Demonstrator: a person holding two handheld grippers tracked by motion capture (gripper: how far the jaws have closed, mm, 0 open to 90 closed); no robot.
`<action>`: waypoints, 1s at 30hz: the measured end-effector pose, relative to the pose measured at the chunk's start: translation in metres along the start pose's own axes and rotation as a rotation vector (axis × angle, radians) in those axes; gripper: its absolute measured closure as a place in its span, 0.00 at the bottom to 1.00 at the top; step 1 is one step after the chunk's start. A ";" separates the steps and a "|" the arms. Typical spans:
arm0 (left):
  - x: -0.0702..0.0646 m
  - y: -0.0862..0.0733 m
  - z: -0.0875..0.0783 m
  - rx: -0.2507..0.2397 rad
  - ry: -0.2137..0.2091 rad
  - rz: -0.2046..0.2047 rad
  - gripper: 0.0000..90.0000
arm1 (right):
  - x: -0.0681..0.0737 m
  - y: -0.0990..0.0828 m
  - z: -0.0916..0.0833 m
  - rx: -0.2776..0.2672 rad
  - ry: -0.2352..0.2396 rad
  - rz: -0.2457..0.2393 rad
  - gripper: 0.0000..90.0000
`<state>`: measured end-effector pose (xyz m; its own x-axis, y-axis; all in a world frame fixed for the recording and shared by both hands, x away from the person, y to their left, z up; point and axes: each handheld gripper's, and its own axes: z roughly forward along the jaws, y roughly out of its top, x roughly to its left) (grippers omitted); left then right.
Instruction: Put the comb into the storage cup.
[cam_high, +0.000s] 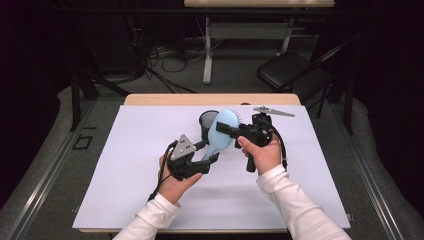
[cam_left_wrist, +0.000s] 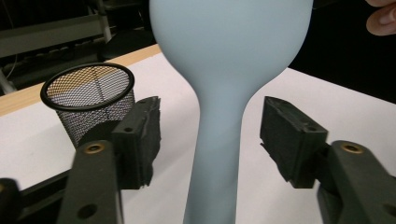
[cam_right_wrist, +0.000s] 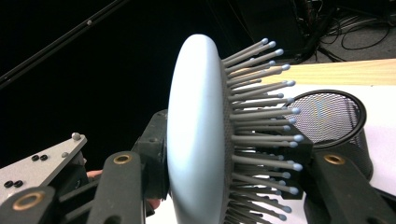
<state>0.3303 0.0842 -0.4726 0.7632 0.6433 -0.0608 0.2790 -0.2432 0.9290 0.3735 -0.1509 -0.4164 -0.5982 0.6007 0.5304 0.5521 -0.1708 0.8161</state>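
Note:
A pale blue hairbrush (cam_high: 221, 136) is held up over the white table cover (cam_high: 140, 195). My right gripper (cam_high: 226, 130) is shut on its oval head, one pad on the smooth back and the other among the grey bristles (cam_right_wrist: 261, 116). In the left gripper view the handle (cam_left_wrist: 219, 140) runs up between the jaws. My left gripper (cam_high: 209, 151) is open, with a gap between each pad (cam_left_wrist: 140, 140) and the handle. The right gripper view shows the brush head (cam_right_wrist: 196, 130) edge-on.
A black mesh cup (cam_high: 206, 122) stands upright on the cover just behind the brush, seen also as the mesh cup (cam_left_wrist: 88, 100) beside my left jaw and the mesh cup (cam_right_wrist: 334, 119) behind the bristles. Beyond the table stand a dark chair (cam_high: 292, 70) and a desk leg (cam_high: 207, 50).

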 end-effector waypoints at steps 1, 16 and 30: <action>0.001 0.000 -0.001 -0.004 0.007 0.004 0.40 | 0.000 0.000 0.000 0.000 -0.003 0.003 0.54; 0.016 0.006 -0.013 -0.056 0.066 -0.035 0.37 | -0.003 0.010 -0.005 -0.022 -0.037 -0.019 0.54; 0.039 0.007 -0.022 -0.077 0.132 -0.077 0.34 | -0.006 0.027 -0.008 -0.038 -0.066 -0.037 0.54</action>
<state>0.3492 0.1242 -0.4604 0.6564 0.7491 -0.0890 0.2841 -0.1362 0.9491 0.3871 -0.1651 -0.3956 -0.5773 0.6571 0.4847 0.5074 -0.1764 0.8435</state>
